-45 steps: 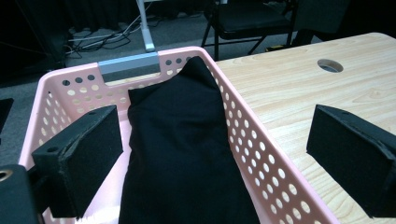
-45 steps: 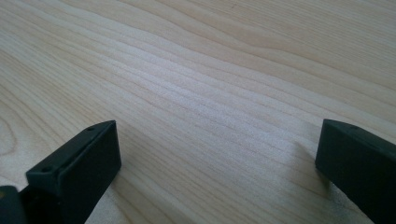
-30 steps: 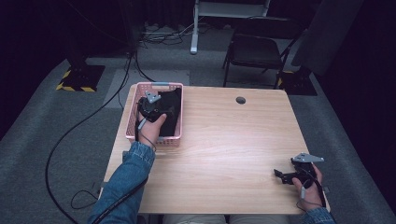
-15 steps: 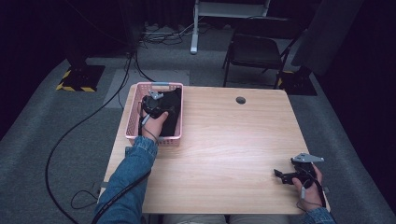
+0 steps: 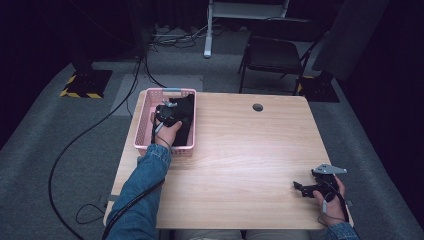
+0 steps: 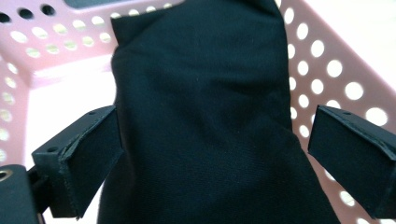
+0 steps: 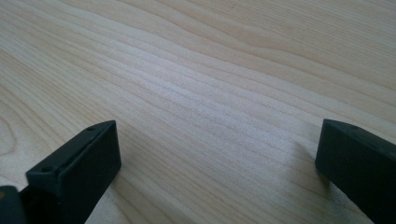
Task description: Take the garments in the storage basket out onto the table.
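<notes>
**Left claw spread over black cloth in pink basket; right claw idle on tabletop**

Left gripper [image 5: 167, 114], high view: held by the left hand [image 5: 169, 131] down inside the pink perforated plastic basket [image 5: 145, 112] at the far left corner of the light wooden table [image 5: 240, 150]. Blue denim sleeve [image 5: 145, 185] reaches up to it from the near edge.

Left gripper view: both jaws spread wide apart, released, nothing clamped. The folded black fabric piece [image 6: 201, 121] lies between and ahead of them, running on toward the basket's far wall. Left jaw sits at the cloth's edge; whether it touches, cannot tell. Right jaw stands just clear of the cloth, basket side wall directly behind it. Pale basket floor shows left of the cloth.

Right gripper [image 5: 312, 186], high view: low over the table near its near right corner, well apart from the basket, in the right hand [image 5: 330, 200].

Right gripper view: jaws wide apart, released, bare wood grain between and ahead of them.
</notes>
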Action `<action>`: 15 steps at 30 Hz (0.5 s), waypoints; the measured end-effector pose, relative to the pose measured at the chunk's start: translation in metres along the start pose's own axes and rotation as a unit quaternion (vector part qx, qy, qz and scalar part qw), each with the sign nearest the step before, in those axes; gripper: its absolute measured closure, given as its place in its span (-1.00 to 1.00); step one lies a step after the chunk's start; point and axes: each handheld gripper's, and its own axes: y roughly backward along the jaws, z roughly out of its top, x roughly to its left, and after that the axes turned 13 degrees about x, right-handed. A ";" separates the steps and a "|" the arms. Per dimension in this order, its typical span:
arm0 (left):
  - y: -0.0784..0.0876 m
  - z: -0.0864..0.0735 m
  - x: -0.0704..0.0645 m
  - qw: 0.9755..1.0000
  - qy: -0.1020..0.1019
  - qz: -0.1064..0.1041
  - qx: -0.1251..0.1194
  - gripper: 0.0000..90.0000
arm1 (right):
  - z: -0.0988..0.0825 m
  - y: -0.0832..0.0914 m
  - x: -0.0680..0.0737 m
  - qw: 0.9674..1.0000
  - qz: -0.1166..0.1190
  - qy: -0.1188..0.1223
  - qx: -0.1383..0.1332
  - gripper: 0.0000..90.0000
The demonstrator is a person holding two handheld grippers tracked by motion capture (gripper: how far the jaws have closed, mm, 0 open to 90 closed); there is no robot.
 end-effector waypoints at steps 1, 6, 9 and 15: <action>-0.002 0.000 0.000 1.000 -0.002 -0.001 0.004 -0.94 | 0.000 0.000 0.000 1.000 0.000 0.000 0.000 -1.00; -0.010 0.001 -0.002 0.999 -0.021 0.010 0.036 -0.96 | 0.000 0.000 0.000 1.000 0.000 0.000 0.000 -1.00; -0.013 0.001 -0.003 0.999 -0.023 0.011 0.042 -0.98 | 0.000 0.000 0.000 1.000 0.000 0.000 0.000 -1.00; -0.018 0.002 -0.001 0.998 -0.012 0.007 0.056 -1.00 | 0.000 0.000 0.000 1.000 0.000 0.000 0.000 -1.00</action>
